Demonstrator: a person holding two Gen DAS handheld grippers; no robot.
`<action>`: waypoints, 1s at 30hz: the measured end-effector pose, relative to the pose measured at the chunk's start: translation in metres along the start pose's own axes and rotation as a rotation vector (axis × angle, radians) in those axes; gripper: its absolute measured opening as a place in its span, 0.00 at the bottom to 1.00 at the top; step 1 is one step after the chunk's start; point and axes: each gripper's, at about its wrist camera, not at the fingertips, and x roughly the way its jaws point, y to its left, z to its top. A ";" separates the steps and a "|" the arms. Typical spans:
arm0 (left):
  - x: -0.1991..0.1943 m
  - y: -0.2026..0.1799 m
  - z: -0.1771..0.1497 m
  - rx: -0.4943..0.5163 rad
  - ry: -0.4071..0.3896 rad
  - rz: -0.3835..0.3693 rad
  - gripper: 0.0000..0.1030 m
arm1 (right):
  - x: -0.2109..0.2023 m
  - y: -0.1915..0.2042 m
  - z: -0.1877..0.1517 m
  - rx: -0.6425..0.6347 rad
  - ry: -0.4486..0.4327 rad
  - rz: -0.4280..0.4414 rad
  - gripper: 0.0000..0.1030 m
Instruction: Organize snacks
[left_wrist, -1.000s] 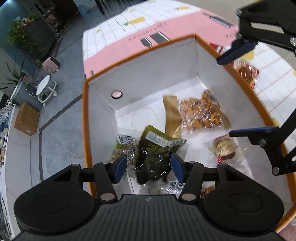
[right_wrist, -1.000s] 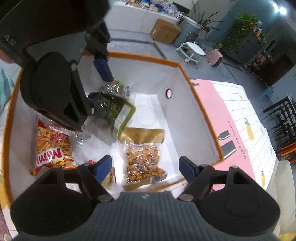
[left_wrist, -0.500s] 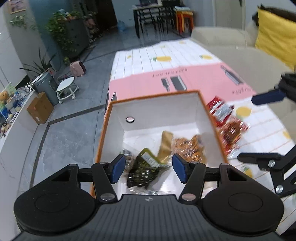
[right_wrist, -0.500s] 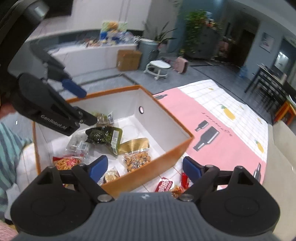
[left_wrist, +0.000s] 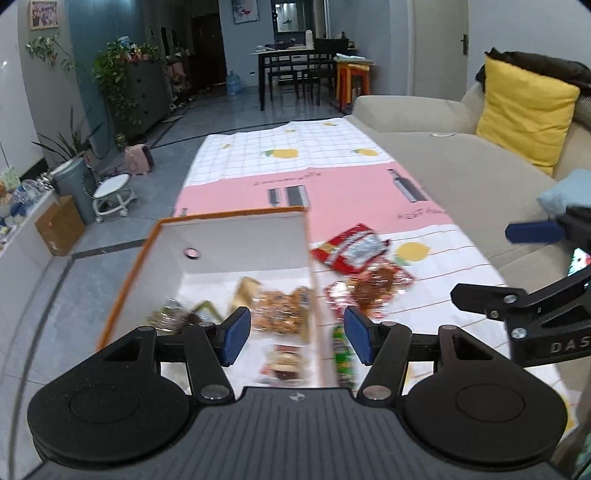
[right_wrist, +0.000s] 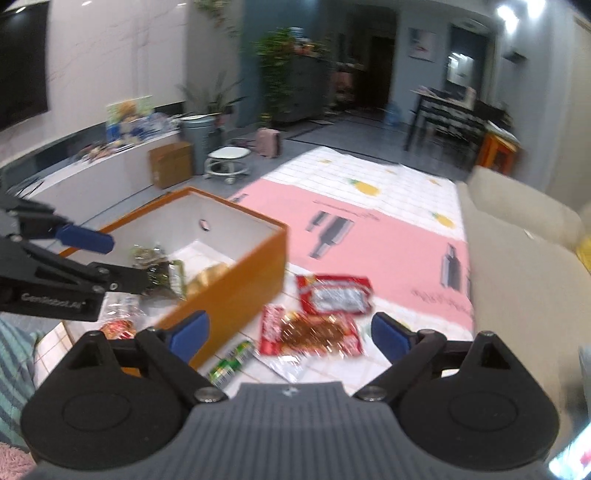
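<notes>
Roughly halfway, several snack packets lie inside the orange box (right_wrist: 236, 291) while three red ones (right_wrist: 334, 295) and a green one (right_wrist: 231, 363) wait just beside it, left claw (left_wrist: 291, 339) part-open and empty, right claw (right_wrist: 290, 334) wide, having just been opening, empty.

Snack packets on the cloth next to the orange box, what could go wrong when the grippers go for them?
1. The red packets overlap, so the open, empty right gripper might lift two or drag one.
2. The green packet lies close against the orange box; a finger could hit the wall.
3. Both grippers are close together, so the left gripper could clash with the right.
</notes>
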 end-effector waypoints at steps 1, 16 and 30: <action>0.000 -0.005 -0.002 -0.005 -0.002 -0.007 0.67 | -0.002 -0.004 -0.005 0.022 0.001 -0.012 0.90; 0.023 -0.084 -0.046 0.061 0.061 -0.014 0.65 | -0.001 -0.048 -0.086 0.174 0.067 -0.166 0.94; 0.090 -0.124 -0.051 0.239 0.139 0.281 0.48 | 0.025 -0.071 -0.094 0.237 0.103 -0.094 0.80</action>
